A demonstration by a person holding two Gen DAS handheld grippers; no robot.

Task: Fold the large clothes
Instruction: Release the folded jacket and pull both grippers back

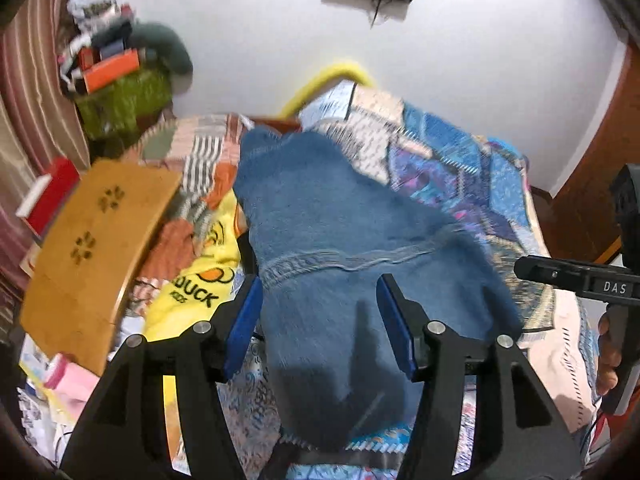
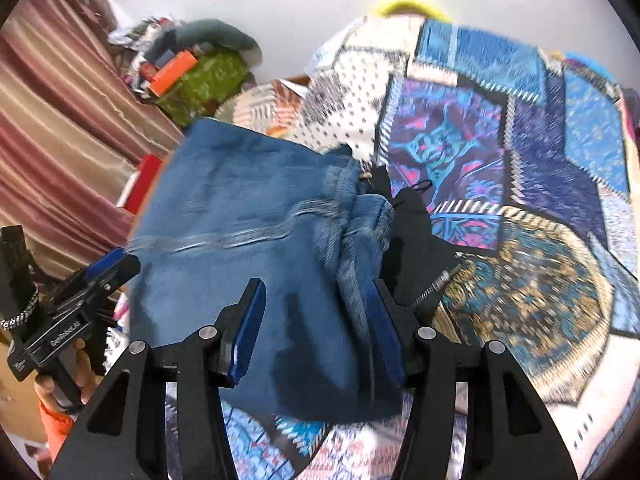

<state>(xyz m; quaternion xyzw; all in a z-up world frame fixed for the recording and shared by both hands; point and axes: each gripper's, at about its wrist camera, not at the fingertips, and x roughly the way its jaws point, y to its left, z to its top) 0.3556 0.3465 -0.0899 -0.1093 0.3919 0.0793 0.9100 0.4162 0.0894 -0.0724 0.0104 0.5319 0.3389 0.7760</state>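
Blue denim jeans (image 1: 340,216) are seen spread on a patchwork quilt (image 2: 520,160), blurred by motion in both views. The left gripper (image 1: 320,320) is held with jaws parted over the near denim edge; nothing is pinched. The right gripper (image 2: 320,320) is likewise released, its pads apart with bunched denim folds lying between them. A black garment (image 2: 416,232) is partly hidden beside the jeans. A yellow printed cloth (image 1: 200,276) is cut off by the denim and a wooden board (image 1: 96,256).
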